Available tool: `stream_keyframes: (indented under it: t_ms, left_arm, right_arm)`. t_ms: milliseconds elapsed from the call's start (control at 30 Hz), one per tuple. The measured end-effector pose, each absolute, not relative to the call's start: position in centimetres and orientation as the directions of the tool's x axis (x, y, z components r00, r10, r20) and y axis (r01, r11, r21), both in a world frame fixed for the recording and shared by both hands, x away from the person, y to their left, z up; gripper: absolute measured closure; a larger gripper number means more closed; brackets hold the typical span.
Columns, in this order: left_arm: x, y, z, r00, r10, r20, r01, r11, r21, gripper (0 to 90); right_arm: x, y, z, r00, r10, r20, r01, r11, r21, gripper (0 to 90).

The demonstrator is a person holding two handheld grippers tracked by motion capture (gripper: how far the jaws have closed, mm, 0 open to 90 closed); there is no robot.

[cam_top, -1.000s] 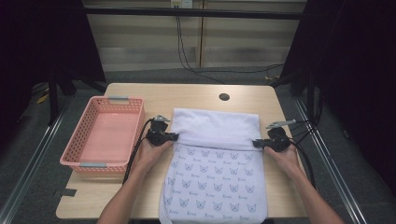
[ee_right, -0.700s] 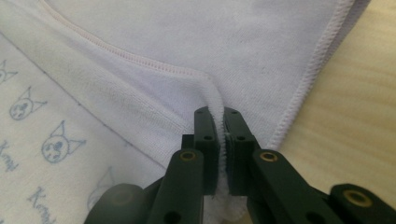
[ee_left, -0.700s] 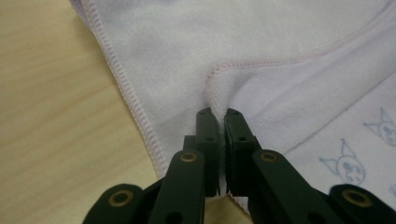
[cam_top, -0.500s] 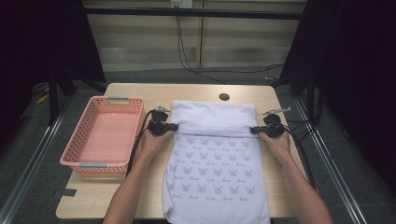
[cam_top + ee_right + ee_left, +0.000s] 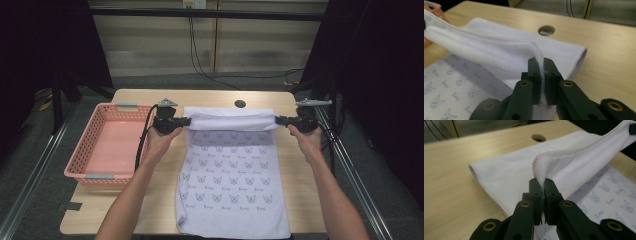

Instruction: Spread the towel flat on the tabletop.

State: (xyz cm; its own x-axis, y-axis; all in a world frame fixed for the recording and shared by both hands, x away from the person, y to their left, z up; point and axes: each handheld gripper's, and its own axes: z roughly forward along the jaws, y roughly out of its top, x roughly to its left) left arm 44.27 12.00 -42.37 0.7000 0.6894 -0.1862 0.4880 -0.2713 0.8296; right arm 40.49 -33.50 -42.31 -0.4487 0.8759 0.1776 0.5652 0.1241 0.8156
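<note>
A white towel (image 5: 232, 175) printed with small blue butterflies lies along the middle of the wooden table, its near end hanging over the front edge. My left gripper (image 5: 187, 120) is shut on the towel's far left corner (image 5: 541, 173). My right gripper (image 5: 276, 120) is shut on the far right corner (image 5: 539, 58). Between them the hemmed edge (image 5: 231, 119) is lifted off the table and stretched taut, with the plain white underside facing up. In both gripper views the cloth is pinched between the two black jaws, and a folded layer of towel (image 5: 506, 173) rests on the wood beneath.
A pink plastic basket (image 5: 107, 145) stands on the table at the left, close to my left forearm. A round cable hole (image 5: 240, 104) sits in the tabletop just beyond the towel. Black cables (image 5: 200, 55) trail on the floor behind the table.
Both grippers have risen and moved toward the far side of the table, lifting the towel's far edge and pulling it tight. The jaws stayed shut on the corners.
</note>
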Motion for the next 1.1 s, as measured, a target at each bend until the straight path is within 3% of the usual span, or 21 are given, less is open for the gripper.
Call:
stream_keyframes:
  t_ms: [233,767,900,1100]
  left_arm:
    - [42.2,12.9,-37.3,0.755,0.640,-0.142,0.389,-0.263,0.883,86.5]
    - [38.6,16.0,-25.7,0.788,0.609,-0.095,0.202,-0.110,0.973,86.1]
    - [36.5,16.5,-27.5,0.805,0.582,-0.117,0.231,-0.126,0.965,86.1]
    - [33.1,16.8,-35.5,0.821,0.541,-0.183,0.316,-0.163,0.935,85.6]
  right_arm:
    - [38.5,-34.1,-37.7,-0.509,0.848,0.148,0.478,0.136,0.868,86.3]
    - [33.6,-33.4,-27.5,-0.622,0.779,0.080,0.277,0.123,0.953,86.2]
    - [32.0,-33.5,-27.6,-0.643,0.761,0.084,0.267,0.121,0.956,86.2]
    - [28.9,-33.8,-32.5,-0.668,0.733,0.126,0.327,0.138,0.935,86.1]
